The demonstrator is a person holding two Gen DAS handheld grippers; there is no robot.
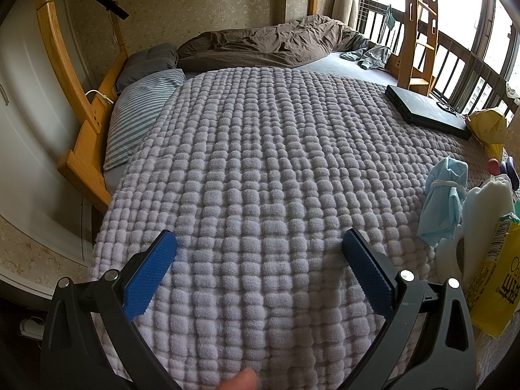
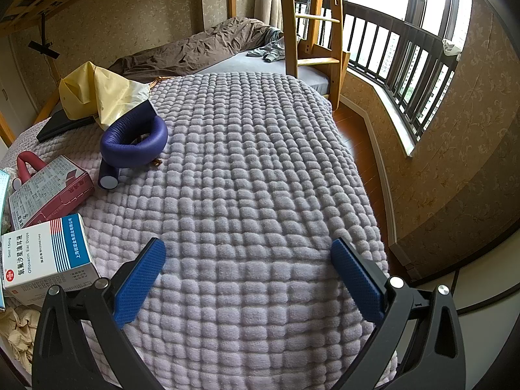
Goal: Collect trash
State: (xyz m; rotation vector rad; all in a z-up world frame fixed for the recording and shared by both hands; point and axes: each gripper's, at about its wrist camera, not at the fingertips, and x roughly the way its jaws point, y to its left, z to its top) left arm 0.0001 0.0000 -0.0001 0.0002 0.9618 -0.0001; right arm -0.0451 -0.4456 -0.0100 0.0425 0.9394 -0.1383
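Observation:
Both grippers hover open and empty over a lilac quilted blanket [image 1: 260, 169] on a bed. In the left wrist view, my left gripper [image 1: 259, 243] has trash to its right: a crumpled blue face mask [image 1: 443, 195], a white tissue [image 1: 484, 214] and a yellow packet [image 1: 497, 286]. In the right wrist view, my right gripper [image 2: 247, 250] has trash to its left: a white and blue ear-drops box [image 2: 48, 256], a dark red box [image 2: 52, 191], crumpled beige paper [image 2: 18, 328] and a yellow plastic bag [image 2: 97, 94].
A purple foam roller [image 2: 133, 146] and a small red foam handle [image 2: 27, 162] lie by the boxes. A black laptop [image 1: 429, 112] lies on the blanket. Brown duvet [image 1: 266, 44], striped pillow [image 1: 143, 110], wooden ladder [image 2: 315, 32] and window railing [image 2: 403, 61] surround the bed.

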